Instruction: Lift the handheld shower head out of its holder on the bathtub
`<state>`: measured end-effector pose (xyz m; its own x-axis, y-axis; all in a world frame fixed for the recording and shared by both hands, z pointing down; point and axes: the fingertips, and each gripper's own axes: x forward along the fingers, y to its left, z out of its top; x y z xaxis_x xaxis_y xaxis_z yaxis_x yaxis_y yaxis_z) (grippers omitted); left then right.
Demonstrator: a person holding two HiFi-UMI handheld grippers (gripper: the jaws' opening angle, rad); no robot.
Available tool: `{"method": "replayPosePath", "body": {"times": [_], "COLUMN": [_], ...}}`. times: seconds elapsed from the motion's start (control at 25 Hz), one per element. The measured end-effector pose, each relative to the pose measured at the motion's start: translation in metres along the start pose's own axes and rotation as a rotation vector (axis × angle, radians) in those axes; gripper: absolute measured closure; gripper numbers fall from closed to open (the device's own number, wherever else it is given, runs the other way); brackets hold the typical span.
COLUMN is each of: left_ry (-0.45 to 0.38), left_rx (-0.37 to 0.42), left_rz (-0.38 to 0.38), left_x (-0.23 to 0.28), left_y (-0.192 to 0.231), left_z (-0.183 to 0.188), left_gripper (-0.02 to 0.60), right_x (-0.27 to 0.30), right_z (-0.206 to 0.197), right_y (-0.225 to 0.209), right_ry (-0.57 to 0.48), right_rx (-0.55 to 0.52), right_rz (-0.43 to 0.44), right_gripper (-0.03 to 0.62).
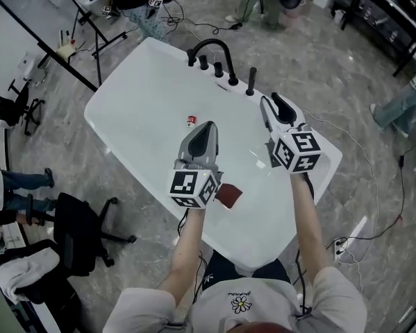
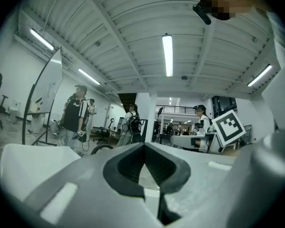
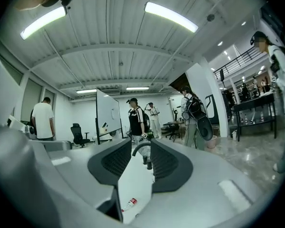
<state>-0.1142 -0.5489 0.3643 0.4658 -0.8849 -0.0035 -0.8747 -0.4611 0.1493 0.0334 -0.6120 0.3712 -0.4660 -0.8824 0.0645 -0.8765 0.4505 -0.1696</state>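
Observation:
The white bathtub fills the middle of the head view. At its far rim stand a black arched faucet, a row of black knobs and, rightmost, the black handheld shower head upright in its holder. My right gripper hovers over the tub's right side, just short of the shower head, jaws apart with nothing between them. Through its gap I see the faucet. My left gripper hangs over the tub's middle, jaws together and empty.
A small red-and-white bottle lies in the tub, and a dark red object sits under the left gripper. A whiteboard stand, office chairs and several people stand around. Cables and a power strip lie on the floor.

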Motion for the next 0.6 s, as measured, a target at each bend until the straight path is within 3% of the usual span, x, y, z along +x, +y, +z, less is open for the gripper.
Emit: {"method": "replayPosePath", "body": {"times": [0.28,0.6], "left_ry": [0.031,0.08], "left_rx": [-0.056,-0.089], "left_rz": [-0.031,0.007], "left_x": [0.085,0.117], "left_y": [0.06,0.096], "left_z": [-0.089,-0.196], "left_gripper": [0.581,0.581], "right_x": [0.132,0.215], "right_z": [-0.104,-0.246], "right_y": [-0.077,-0.161], "right_ry": [0.115,0.255], "right_rx": [-0.052,-0.015], "right_rz": [-0.054,-0.158], "right_gripper": [0.37,0.332]}}
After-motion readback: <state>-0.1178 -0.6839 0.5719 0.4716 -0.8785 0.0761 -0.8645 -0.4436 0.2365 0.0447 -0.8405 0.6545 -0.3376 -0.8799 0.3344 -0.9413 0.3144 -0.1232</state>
